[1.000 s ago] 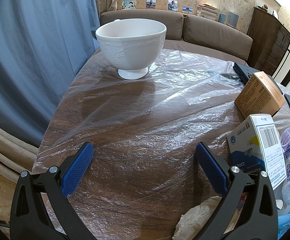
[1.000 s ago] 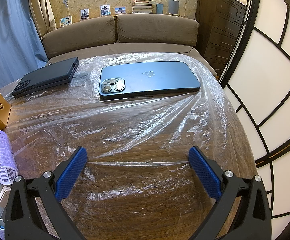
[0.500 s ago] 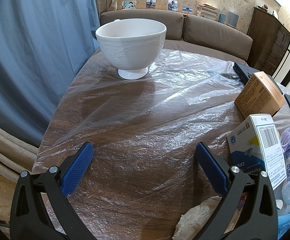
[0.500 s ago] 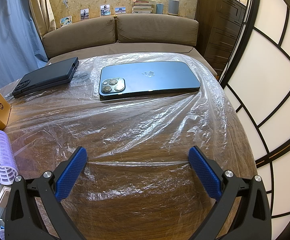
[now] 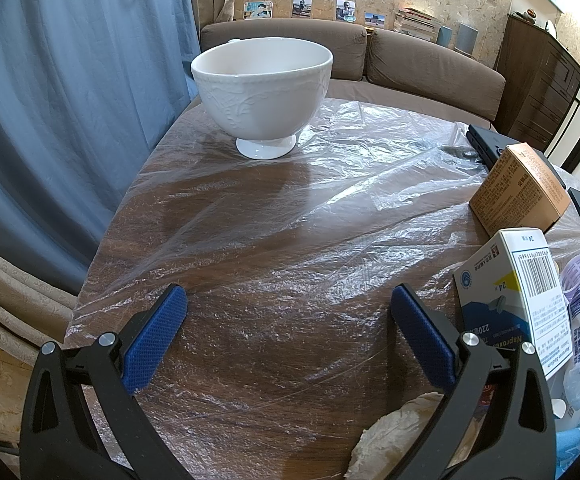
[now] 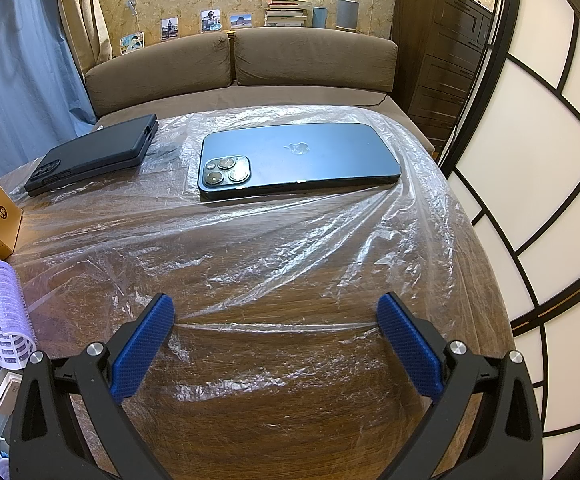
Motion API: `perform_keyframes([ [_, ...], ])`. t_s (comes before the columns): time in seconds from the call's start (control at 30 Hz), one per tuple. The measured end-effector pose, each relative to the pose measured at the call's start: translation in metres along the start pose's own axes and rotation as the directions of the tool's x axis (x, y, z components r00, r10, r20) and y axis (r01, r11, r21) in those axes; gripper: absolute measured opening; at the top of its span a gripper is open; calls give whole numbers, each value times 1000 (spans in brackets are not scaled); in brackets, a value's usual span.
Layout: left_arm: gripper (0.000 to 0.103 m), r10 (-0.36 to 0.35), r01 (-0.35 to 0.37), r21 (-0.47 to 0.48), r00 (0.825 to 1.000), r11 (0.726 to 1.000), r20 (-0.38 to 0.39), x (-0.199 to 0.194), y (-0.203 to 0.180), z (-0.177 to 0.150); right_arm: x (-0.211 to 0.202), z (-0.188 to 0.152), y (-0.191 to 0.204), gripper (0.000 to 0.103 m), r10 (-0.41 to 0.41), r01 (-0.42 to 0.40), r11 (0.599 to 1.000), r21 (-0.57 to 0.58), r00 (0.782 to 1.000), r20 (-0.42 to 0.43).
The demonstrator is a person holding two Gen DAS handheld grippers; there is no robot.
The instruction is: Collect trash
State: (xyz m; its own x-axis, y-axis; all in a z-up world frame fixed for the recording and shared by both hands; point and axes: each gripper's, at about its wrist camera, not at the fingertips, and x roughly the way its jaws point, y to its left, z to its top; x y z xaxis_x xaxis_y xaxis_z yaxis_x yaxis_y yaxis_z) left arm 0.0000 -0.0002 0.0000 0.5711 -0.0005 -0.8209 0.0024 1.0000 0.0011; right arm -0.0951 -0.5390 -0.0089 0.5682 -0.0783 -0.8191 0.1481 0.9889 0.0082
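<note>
Looking at this, nothing's been collected yet as far as I can tell. Both the left gripper (image 5: 288, 322) and right gripper (image 6: 274, 330) hover with jaws spread wide and nothing between them.

The trash sits just off the left gripper's right finger: a crumpled tissue (image 5: 394, 436) close under it, a blue-and-white medicine box (image 5: 510, 304) beside that, and an orange carton (image 5: 518, 190) further ahead.

A white bowl (image 5: 262, 88) stands well ahead of the left gripper, maybe the drop spot. Ahead of the right gripper lie a blue phone (image 6: 298, 164) and a black phone case (image 6: 94, 158), not trash I'd guess. The crinkly plastic sheet (image 5: 290, 208) over the table could snag.
</note>
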Motion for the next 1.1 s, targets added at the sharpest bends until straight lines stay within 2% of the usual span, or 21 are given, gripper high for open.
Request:
perform_keyframes([
  [0.1, 102, -9, 9, 15, 999, 1000, -31, -1, 2, 2, -7, -1, -3, 99, 7, -7, 1000, 10, 1000, 9],
  [0.23, 102, -9, 9, 15, 1000, 1000, 2, -13, 11, 9, -37, -1, -14, 99, 35, -36, 999, 19, 996, 81],
  [0.37, 102, -38, 37, 39, 999, 999, 37, -39, 22, 9, -75, -8, -19, 99, 126, -126, 992, -10, 982, 142],
  [0.5, 102, -113, 109, 78, 992, 991, 47, -56, 23, -3, -117, -36, -3, 99, 217, -196, 972, -130, 961, 173],
  [0.57, 102, -148, 143, 107, 988, 984, 43, -64, 17, -10, -129, -48, 6, 99, 265, -237, 956, -174, 951, 160],
  [0.7, 102, -220, 216, 149, 976, 965, 9, -68, 7, -24, -149, -83, 26, 99, 391, -356, 900, -251, 914, 107],
  [0.83, 102, -238, 238, 204, 971, 950, -27, -67, -6, -35, -153, -106, 45, 99, 475, -446, 847, -291, 879, 35],
  [0.87, 102, -240, 241, 214, 970, 947, -34, -66, -7, -41, -153, -111, 52, 99, 484, -455, 836, -308, 875, 18],
  [1.1, 102, -243, 253, 259, 967, 932, -71, -54, -23, -48, -150, -128, 96, 99, 472, -442, 785, -434, 881, -43],
])
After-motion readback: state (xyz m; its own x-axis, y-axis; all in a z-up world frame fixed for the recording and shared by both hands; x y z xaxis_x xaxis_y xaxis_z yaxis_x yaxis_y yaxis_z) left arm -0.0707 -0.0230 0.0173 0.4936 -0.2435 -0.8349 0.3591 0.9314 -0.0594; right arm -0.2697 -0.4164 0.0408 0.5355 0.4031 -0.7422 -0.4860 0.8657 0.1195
